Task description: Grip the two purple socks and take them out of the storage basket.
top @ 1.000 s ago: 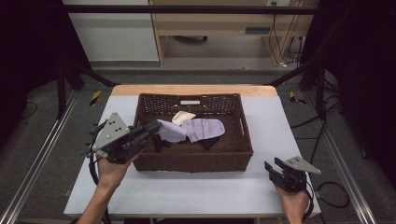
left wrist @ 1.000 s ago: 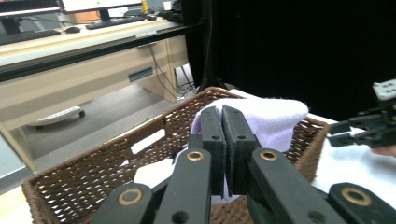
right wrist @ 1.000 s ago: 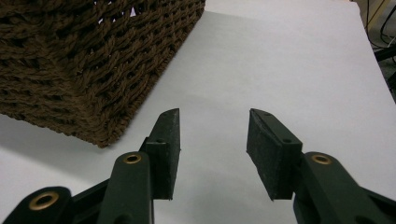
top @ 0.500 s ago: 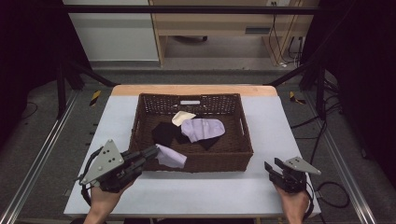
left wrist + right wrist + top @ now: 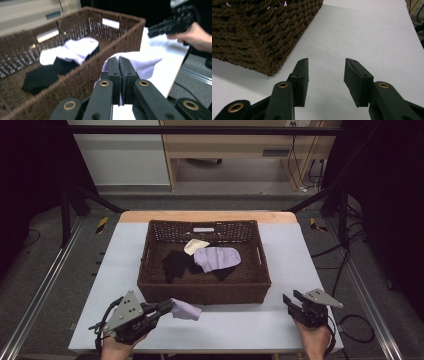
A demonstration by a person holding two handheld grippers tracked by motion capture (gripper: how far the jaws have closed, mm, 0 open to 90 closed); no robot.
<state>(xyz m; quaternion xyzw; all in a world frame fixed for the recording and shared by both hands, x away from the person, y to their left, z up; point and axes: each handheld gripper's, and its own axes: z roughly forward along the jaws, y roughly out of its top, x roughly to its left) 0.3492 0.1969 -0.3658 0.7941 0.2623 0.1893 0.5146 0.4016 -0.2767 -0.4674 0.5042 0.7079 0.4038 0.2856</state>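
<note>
At lower left, the left claw [image 5: 167, 307] clenches a lilac sock [image 5: 186, 309] that trails right over the desk [image 5: 240, 325].

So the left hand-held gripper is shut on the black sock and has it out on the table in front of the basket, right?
Not quite: the left hand-held gripper is shut on the lavender sock, not a black one. The left gripper view shows pale purple cloth pinched between its closed jaws. The black sock lies inside the basket. The rest holds: the held sock is out over the table in front of the basket.
</note>
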